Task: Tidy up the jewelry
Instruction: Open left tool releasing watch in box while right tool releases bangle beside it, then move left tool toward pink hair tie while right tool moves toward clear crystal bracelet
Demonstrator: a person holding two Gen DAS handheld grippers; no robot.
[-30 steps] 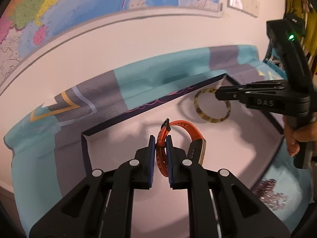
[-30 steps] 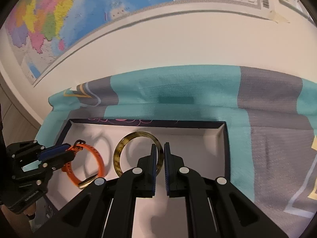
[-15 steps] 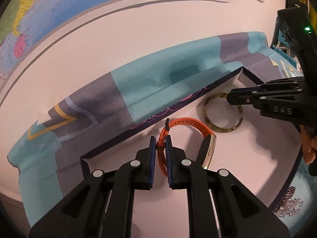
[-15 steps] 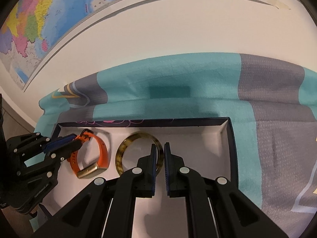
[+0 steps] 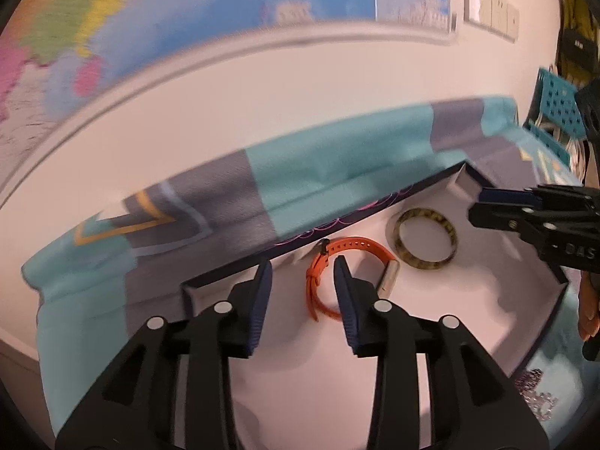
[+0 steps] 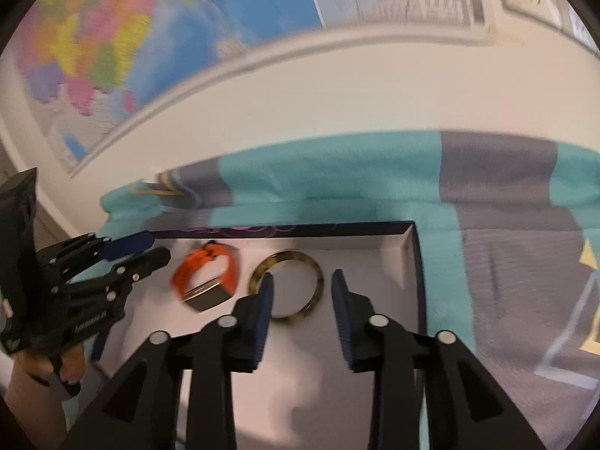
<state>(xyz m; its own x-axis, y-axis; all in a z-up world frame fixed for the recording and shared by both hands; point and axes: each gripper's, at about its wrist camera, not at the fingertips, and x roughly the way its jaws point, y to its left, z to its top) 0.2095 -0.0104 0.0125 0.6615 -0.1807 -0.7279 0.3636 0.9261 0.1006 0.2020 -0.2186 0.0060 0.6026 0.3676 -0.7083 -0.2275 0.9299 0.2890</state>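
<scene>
An orange watch band (image 5: 318, 277) with a gold body lies in the white-lined box (image 5: 431, 337), near its back left. A tortoiseshell bangle (image 5: 427, 238) lies to its right. My left gripper (image 5: 303, 292) is open just above the band, empty. My right gripper (image 6: 302, 302) is open and empty above the bangle (image 6: 287, 287). The band also shows in the right wrist view (image 6: 208, 277), with the left gripper (image 6: 138, 249) beside it. The right gripper (image 5: 498, 204) shows at the left wrist view's right edge.
The box has a dark rim (image 6: 418, 262) and sits on a teal and grey cloth (image 6: 506, 262). A white wall with a map (image 5: 187, 18) rises behind. A sparkly piece (image 5: 536, 401) lies on the cloth outside the box's right side.
My left gripper has opened and let go of the orange band, which now lies in the box. My right gripper has opened too, off the bangle. Both grippers have pulled back a little.
</scene>
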